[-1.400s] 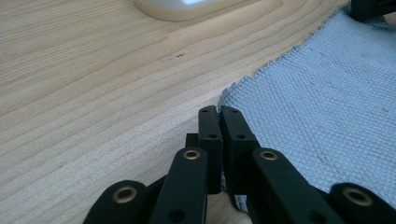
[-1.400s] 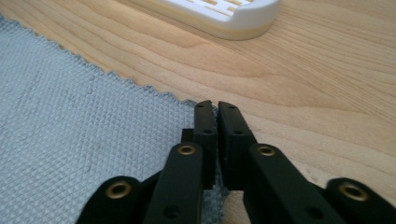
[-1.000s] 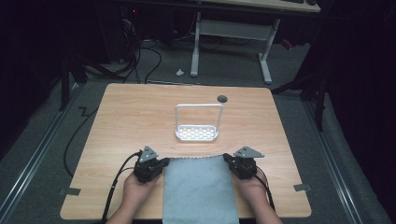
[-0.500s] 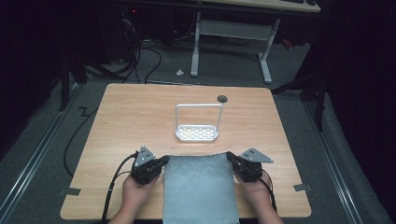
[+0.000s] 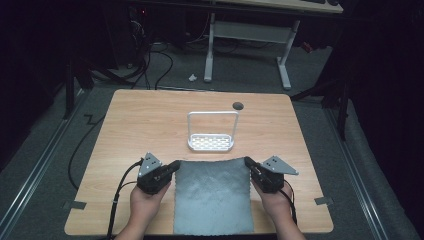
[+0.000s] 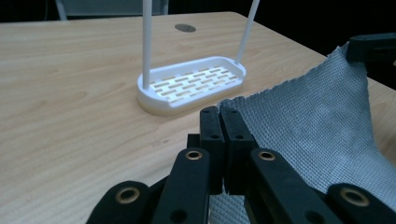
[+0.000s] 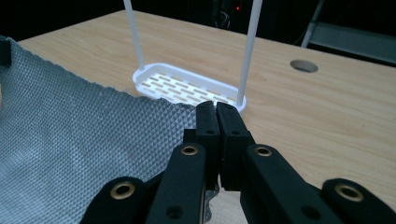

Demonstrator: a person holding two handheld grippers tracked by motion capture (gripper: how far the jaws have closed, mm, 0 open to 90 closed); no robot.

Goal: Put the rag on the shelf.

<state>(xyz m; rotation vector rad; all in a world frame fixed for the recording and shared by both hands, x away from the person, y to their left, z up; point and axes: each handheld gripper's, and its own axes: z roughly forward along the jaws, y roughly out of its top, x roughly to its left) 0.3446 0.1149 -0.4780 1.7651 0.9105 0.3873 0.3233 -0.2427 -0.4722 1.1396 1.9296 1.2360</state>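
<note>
Cloth [image 5: 212, 197] is lying flat on the near middle of the surface [image 5: 150, 125], its far edge just short of the rack [image 5: 211, 142].

Left tool [image 5: 171, 167] is pinching the far-left corner, jaws closed on fabric; right tool [image 5: 248, 163] is pinching the far-right corner, same way.

Handling, judging by the weave & the sag between corners: light, soft, floppy, w/ a grippy textured face, not fragile. Corners are prob. the best hold; the mid-section is likely to droop if lifted.

Count: 1 cloth, 1 white wire-hoop rack, 2 tools, 1 cable hole [image 5: 238, 105] in the surface.
</note>
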